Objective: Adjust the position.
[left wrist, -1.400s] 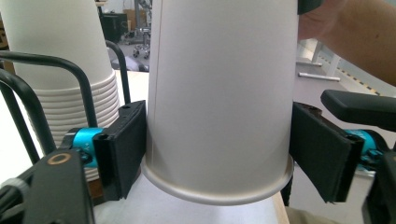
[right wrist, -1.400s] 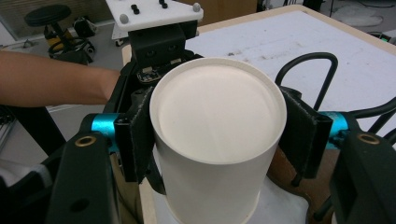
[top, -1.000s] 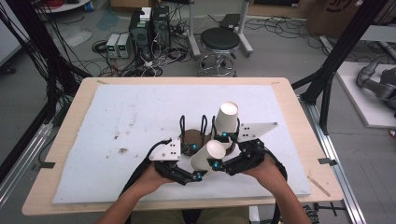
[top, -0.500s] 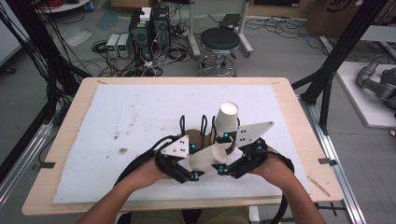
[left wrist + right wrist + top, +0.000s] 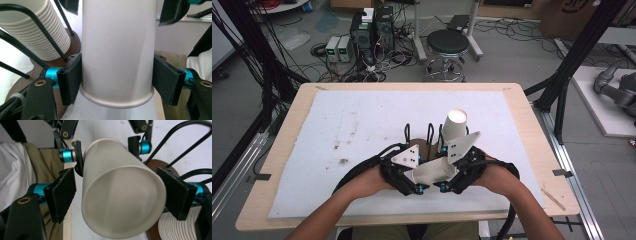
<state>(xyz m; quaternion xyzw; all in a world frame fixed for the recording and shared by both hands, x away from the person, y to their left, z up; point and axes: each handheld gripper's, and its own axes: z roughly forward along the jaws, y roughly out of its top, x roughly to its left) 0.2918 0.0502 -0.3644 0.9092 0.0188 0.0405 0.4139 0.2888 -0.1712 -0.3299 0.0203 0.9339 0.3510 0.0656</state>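
A single white paper cup (image 5: pixel 432 172) lies on its side just above the table's front, between my two grippers. My left gripper (image 5: pixel 419 176) is shut on it near the rolled rim; in the left gripper view both pads press the cup (image 5: pixel 117 50) wall. My right gripper (image 5: pixel 448 170) faces it from the other side. In the right gripper view the cup's (image 5: pixel 122 202) recessed base sits between the right gripper's (image 5: pixel 120 195) jaws. The left pad stands a little off the wall; the right pad is at its edge. The left gripper (image 5: pixel 107 150) clamps the cup's far end.
A tall stack of white cups (image 5: pixel 454 127) leans in a black wire holder (image 5: pixel 430 132) on a round wooden base (image 5: pixel 424 150), directly behind the grippers. A white mat (image 5: pixel 337 125) covers the table, with dirty specks at left. The stack (image 5: pixel 32 30) stands close beside the held cup.
The left gripper has lifted the single cup slightly and tipped it from slanted to nearly level. The two hands now sit closer together around it.
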